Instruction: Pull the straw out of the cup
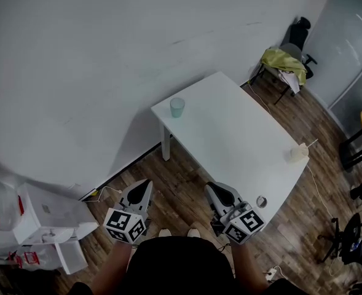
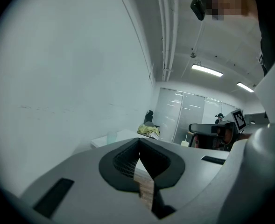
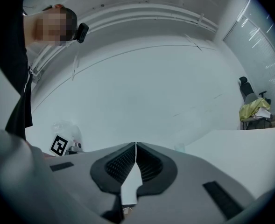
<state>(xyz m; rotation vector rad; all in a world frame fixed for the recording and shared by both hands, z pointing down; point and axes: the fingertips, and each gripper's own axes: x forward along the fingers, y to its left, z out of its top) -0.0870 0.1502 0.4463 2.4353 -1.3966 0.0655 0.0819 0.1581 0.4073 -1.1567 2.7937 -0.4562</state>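
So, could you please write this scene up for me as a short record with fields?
table: white, standing on a wood floor beside the wall
cup with straw: near the table's right edge, straw in it and leaning
other cup: pale blue, at the far left corner
small ring: on the table's near end
left gripper: shut, empty, over the floor
right gripper: shut, empty, short of the table's near end
task: not begun, neither gripper near the straw
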